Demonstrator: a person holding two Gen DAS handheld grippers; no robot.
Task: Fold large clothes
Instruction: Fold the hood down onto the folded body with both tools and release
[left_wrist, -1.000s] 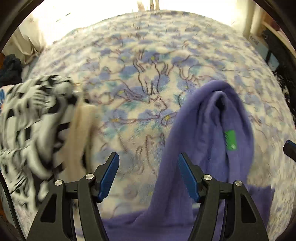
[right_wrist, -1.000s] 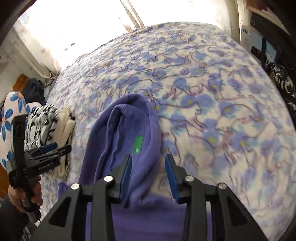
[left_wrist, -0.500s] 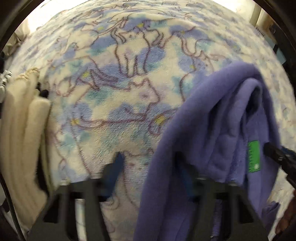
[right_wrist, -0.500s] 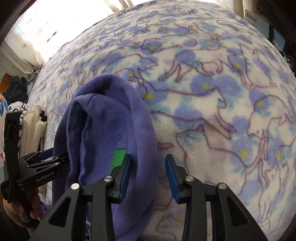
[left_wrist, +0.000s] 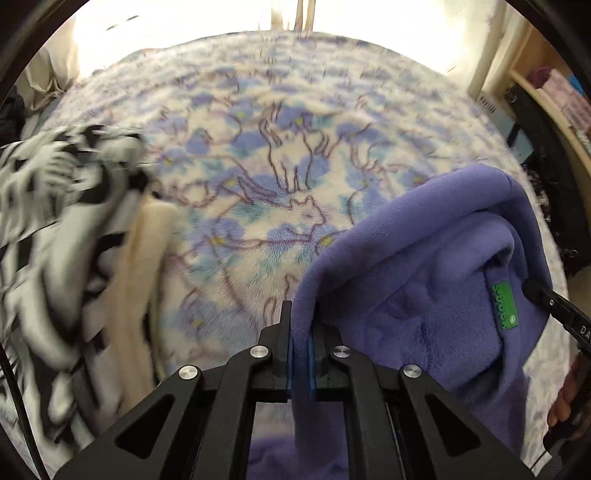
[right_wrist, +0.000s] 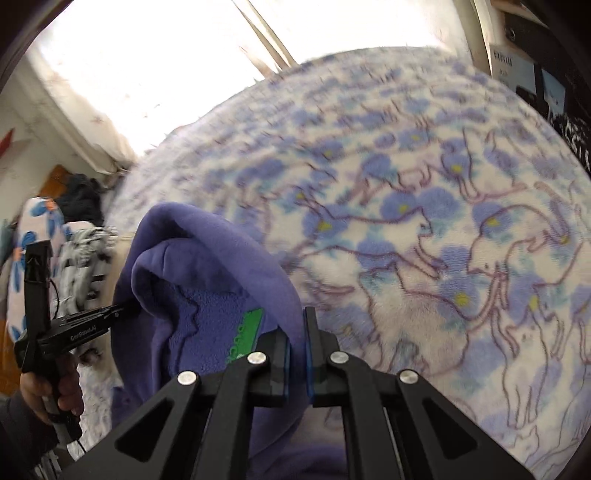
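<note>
The purple fleece hoodie (left_wrist: 424, 295) is occupying the lower right of the left wrist view, its hood opening facing the camera and its green neck label (left_wrist: 504, 304) showing at the right of that opening. It is lying on a cat-and-flower patterned fleece blanket (left_wrist: 288, 147) that is filling the centre and top of both frames. The left gripper (left_wrist: 300, 354) is clenching the hood's left edge, the fabric sandwiched between its blue pads at bottom centre. In the right wrist view the right gripper (right_wrist: 297, 354) is pinching the hood's right edge, beside the label (right_wrist: 245, 332), in the same way. Each gripper is appearing in the other's view: the left one (right_wrist: 125, 308), held by a hand (right_wrist: 48, 391), at lower left; the right one (left_wrist: 532, 291) at the right edge. A black-and-white patterned garment (left_wrist: 62, 236) and a cream folded cloth (left_wrist: 144, 288) are lying blurred at the left of the left wrist view.
</note>
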